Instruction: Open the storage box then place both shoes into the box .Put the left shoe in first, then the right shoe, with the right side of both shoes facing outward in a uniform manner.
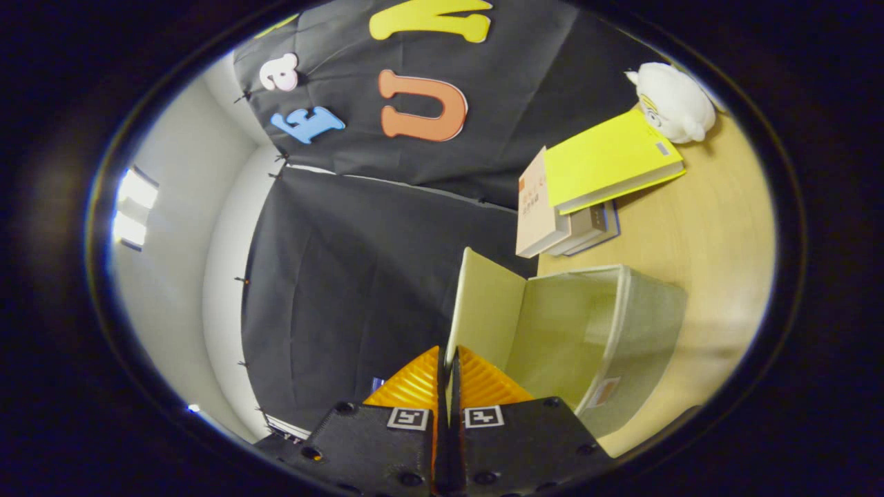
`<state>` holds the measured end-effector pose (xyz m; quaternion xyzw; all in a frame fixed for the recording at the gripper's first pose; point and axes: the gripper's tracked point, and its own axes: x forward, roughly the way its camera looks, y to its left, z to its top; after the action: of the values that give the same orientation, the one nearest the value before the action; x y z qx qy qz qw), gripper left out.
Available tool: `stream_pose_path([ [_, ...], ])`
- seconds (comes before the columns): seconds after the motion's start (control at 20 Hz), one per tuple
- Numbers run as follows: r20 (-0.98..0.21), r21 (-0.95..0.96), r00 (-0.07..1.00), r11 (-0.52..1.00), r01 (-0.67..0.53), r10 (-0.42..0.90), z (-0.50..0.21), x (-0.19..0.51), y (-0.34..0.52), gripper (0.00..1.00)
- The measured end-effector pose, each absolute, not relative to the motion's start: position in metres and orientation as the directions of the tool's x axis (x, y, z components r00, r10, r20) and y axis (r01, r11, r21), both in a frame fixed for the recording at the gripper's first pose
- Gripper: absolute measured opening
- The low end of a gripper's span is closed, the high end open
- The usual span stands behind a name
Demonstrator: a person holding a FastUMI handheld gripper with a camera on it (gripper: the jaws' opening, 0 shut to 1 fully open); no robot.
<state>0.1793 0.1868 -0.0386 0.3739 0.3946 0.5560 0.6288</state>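
My orange fingers (476,383) pinch the storage box's lid (483,310) edge, nearly closed, holding it swung open; the pale storage box (621,324) sits at my two o'clock on the wooden table (711,228)

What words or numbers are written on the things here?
None can be read.
Tan book: print on its cover, too blurred.
Pale fabric storage box: small label, too blurred.
Orange-fingered tongs, shut on the box's lid flap: square black-and-white markers, no words.
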Motion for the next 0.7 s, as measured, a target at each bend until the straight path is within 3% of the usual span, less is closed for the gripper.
stream_pose_path([
  [0.55,-0.096,0.855,0.084,0.126,-0.503,0.992,0.001,0.160,0.313,0.07],
  [0.7,-0.130,0.828,0.111,0.169,-0.535,0.985,-0.004,0.155,0.341,0.53],
])
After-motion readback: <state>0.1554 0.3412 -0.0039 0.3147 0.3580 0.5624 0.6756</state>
